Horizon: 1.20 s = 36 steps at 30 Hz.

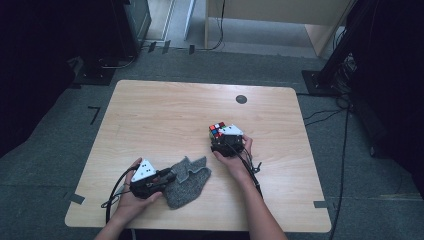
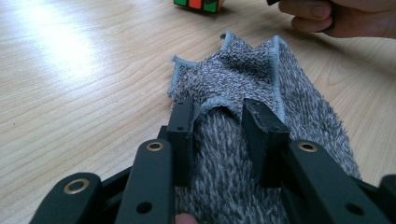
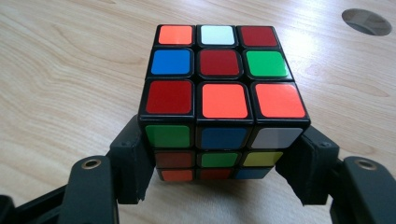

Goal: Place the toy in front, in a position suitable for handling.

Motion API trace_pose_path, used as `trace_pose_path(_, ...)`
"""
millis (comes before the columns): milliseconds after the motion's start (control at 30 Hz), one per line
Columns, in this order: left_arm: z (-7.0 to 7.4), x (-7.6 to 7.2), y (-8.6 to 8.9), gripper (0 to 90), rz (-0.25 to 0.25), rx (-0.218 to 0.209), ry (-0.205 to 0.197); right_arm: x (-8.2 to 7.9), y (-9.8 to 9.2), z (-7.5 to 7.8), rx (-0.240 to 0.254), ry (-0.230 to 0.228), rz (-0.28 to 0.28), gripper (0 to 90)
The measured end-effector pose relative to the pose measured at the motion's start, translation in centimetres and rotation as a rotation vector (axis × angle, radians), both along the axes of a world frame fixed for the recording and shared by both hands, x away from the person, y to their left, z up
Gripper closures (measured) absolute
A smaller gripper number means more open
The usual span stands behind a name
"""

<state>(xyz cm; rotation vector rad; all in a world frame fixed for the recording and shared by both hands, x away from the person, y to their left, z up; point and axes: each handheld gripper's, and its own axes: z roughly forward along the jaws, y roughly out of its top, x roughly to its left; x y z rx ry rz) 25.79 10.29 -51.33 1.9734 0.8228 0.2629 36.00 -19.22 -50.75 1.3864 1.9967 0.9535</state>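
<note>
Forearms come in from the bottom edge of the high view, each hand w/ a claw.

Biggest thing is the worktop (image 1: pixel 165 110): light wood, rounded corners, on grey carpet. 1 dark round disc (image 1: pixel 241 99) sits near its far edge, right of centre; it also shows top right in the right gripper view.

Next down in size, the grey cloth (image 1: pixel 189 179), a fuzzy terry towel w/ a pale blue stitched hem. It lies crumpled on the near half of the worktop, between the 2 hands and closer to the left one. In the left gripper view its hem stands up in 2 peaks beyond the jaws.

Left claw (image 1: pixel 169 177) lies low at the cloth's left edge, pointing right. Its 2 jaws are clamped on a bunched fold of cloth, pads pressed into the pile on both sides, fold bulging up between them.

Right claw (image 1: pixel 223 136) sits right of centre, pointing away from the person, hand wrapped around its body. Its jaws stand on either side of the cube (image 1: pixel 217 129). Jaws look to touch the cube's lower side faces; can't tell if they press or just frame it.

Smallest: the cube, a 3x3 colour puzzle, scrambled, resting on the worktop, well apart from the cloth. Top face shows orange, white, red, blue, green tiles.
</note>
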Motion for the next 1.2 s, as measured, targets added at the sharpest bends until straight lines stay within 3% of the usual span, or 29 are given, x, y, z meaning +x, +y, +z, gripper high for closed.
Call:
trace_pose_path(300, 0.0, 0.0, 0.0, 65.8, 0.002, -0.001, 0.003, -2.8, -1.1, 0.3, -0.007, -0.008, 0.028, 34.3)
trace_pose_path(500, 0.1, 0.0, 0.0, 54.7, 0.008, -0.003, -0.001, -5.3, -1.8, 1.3, 0.011, -0.032, 0.052, 34.3)
trace_pose_path(567, 0.2, -0.1, -0.2, 46.1, 0.016, 0.018, -0.008, -6.7, -2.2, 1.7, 0.012, -0.045, 0.063, 34.3)
trace_pose_path(633, 0.3, -0.1, -0.2, 41.8, 0.015, 0.025, -0.011, -7.7, -2.3, 1.7, -0.021, -0.059, 0.069, 34.4)
trace_pose_path(700, 0.8, -0.1, 0.1, 39.7, 0.027, 0.013, -0.023, -8.7, -2.6, 1.5, -0.038, -0.059, 0.075, 34.3)
trace_pose_path(833, 1.8, -0.2, 0.3, 36.0, 0.038, -0.03, -0.038, -10.4, -3.6, 1.0, -0.024, -0.053, 0.07, 34.3)
trace_pose_path(933, 2.9, -0.3, -0.2, 34.3, 0.017, -0.045, -0.034, -10.9, -4.1, 1.0, -0.009, -0.04, 0.052, 34.4)
trace_pose_path(1000, 3.3, -0.4, -1.1, 33.6, -0.014, -0.02, -0.029, -11.4, -4.5, 1.4, -0.001, -0.033, 0.04, 34.3)
trace_pose_path(1033, 3.2, -0.6, -2.7, 33.2, -0.055, 0.045, -0.018, -11.6, -4.5, 1.8, 0.013, -0.035, 0.038, 34.3)
trace_pose_path(1067, 3.2, -0.6, -2.7, 32.5, -0.055, 0.045, -0.018, -11.6, -4.5, 1.8, 0.013, -0.035, 0.038, 34.3)
trace_pose_path(1167, 2.1, -0.6, -4.8, 31.0, -0.104, 0.152, 0.015, -12.3, -4.6, 2.5, 0.033, -0.052, 0.049, 34.3)
trace_pose_path(1200, 1.4, -0.5, -5.7, 29.0, -0.108, 0.208, 0.027, -12.8, -4.6, 2.9, 0.035, -0.072, 0.06, 34.3)
